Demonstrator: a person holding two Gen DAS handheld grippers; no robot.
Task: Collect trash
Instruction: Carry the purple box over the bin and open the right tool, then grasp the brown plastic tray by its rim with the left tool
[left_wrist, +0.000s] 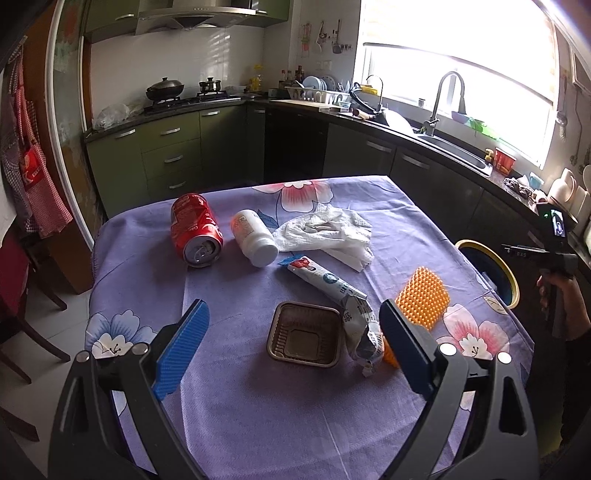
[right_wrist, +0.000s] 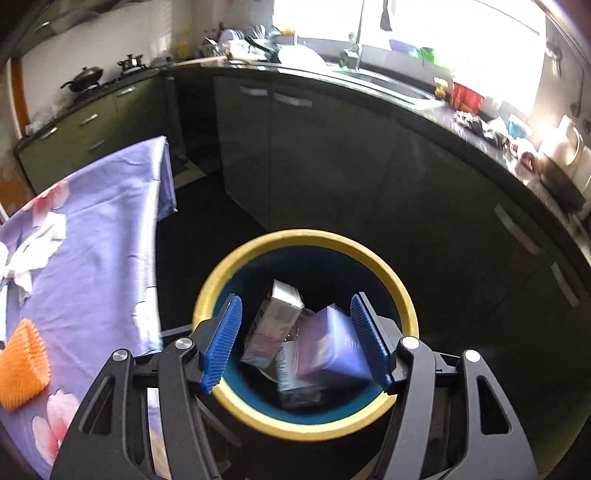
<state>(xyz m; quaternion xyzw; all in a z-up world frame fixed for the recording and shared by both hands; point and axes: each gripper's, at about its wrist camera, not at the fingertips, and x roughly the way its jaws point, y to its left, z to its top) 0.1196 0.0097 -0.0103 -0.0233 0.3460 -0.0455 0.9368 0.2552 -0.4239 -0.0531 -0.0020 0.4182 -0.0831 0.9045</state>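
Observation:
My left gripper (left_wrist: 295, 345) is open and empty above the table's near part, with a brown plastic tray (left_wrist: 303, 339) between its jaws. Beyond lie a crumpled silver wrapper (left_wrist: 341, 301), a white pill bottle (left_wrist: 254, 237), a dented red can (left_wrist: 195, 229) and crumpled white tissue (left_wrist: 327, 230). An orange foam net (left_wrist: 421, 297) lies at the right. My right gripper (right_wrist: 295, 341) is open and empty over the yellow-rimmed bin (right_wrist: 221, 280), which holds a purple box (right_wrist: 328, 347) and a silver carton (right_wrist: 273, 317).
The table wears a purple floral cloth (left_wrist: 258, 406). The bin (left_wrist: 508, 273) stands on the floor off the table's right edge. Dark cabinets and a sink counter (left_wrist: 443, 140) run behind. A wooden chair (left_wrist: 22, 306) stands at the left.

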